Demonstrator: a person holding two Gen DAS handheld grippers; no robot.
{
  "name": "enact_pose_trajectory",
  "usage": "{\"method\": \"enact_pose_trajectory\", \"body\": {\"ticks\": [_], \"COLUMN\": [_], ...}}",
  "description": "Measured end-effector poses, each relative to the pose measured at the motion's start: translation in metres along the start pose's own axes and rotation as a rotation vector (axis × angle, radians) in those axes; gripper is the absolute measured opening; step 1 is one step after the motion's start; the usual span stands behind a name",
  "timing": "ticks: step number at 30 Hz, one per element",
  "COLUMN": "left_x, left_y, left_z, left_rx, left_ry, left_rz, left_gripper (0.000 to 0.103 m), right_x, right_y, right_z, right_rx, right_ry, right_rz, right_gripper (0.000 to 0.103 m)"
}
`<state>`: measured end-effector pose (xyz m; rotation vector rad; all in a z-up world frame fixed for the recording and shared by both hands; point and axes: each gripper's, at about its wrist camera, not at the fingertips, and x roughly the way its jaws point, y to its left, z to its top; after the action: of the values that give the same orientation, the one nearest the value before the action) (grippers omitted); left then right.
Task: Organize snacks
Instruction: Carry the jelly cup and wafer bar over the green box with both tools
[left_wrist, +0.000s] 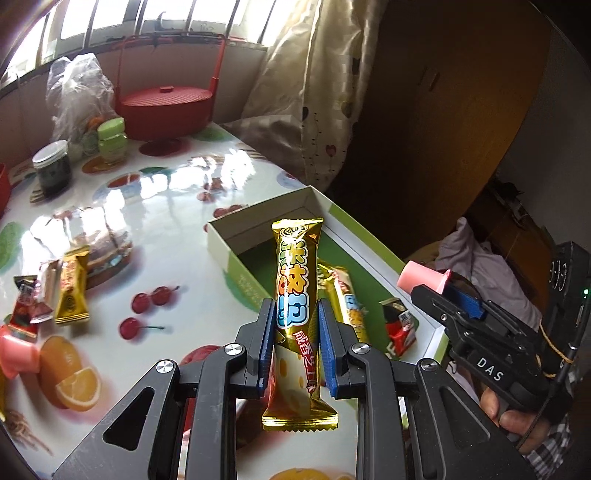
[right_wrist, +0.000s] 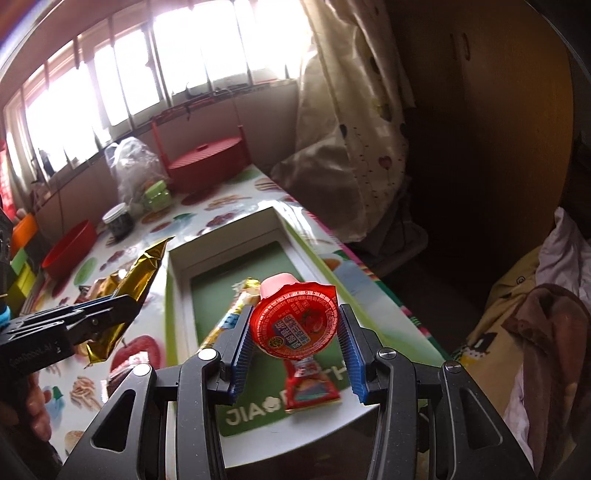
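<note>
Both your grippers are loaded over the open box.

Your left gripper (left_wrist: 295, 332) is clenched on a gold snack bar (left_wrist: 297, 295), which stands nearly upright between the blue pads, its top pointing to 12 o'clock over the green-lined box (left_wrist: 221, 243). Your right gripper (right_wrist: 295, 347) grasps a pink jelly cup (right_wrist: 293, 319) by its sides, the red foil lid facing the camera, hanging above the box's near end. Inside the box lie a second gold bar (left_wrist: 347, 295) and a small red packet (left_wrist: 400, 325), toward 4 o'clock of the held bar. On the fruit-print table (left_wrist: 155, 206), at 9 o'clock, loose snacks wait: a gold packet (left_wrist: 72, 291), a red-and-black packet (left_wrist: 26, 306), and another pink jelly cup (left_wrist: 16, 350).
</note>
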<state>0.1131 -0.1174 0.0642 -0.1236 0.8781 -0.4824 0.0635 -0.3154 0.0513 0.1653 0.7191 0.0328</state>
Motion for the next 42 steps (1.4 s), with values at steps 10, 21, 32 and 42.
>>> {"method": "enact_pose_trajectory", "body": {"ticks": [10, 21, 32, 42], "left_x": [0.020, 0.041, 0.052, 0.061], "left_y": [-0.017, -0.023, -0.020, -0.023], "left_z": [0.006, 0.007, 0.005, 0.003], "left_rx": [0.016, 0.015, 0.001, -0.012], "left_ry": [0.036, 0.094, 0.125, 0.147], "left_rz": [-0.039, -0.054, -0.051, -0.073], "left_gripper": [0.024, 0.024, 0.024, 0.024], "right_x": [0.003, 0.013, 0.019, 0.021], "right_y": [-0.018, -0.014, -0.012, -0.012], "right_z": [-0.006, -0.013, -0.014, -0.015], "right_rx": [0.016, 0.001, 0.005, 0.002], "right_ry": [0.018, 0.043, 0.050, 0.052], "right_rz": [-0.031, -0.019, -0.013, -0.013], "right_gripper": [0.043, 0.043, 0.043, 0.043]}}
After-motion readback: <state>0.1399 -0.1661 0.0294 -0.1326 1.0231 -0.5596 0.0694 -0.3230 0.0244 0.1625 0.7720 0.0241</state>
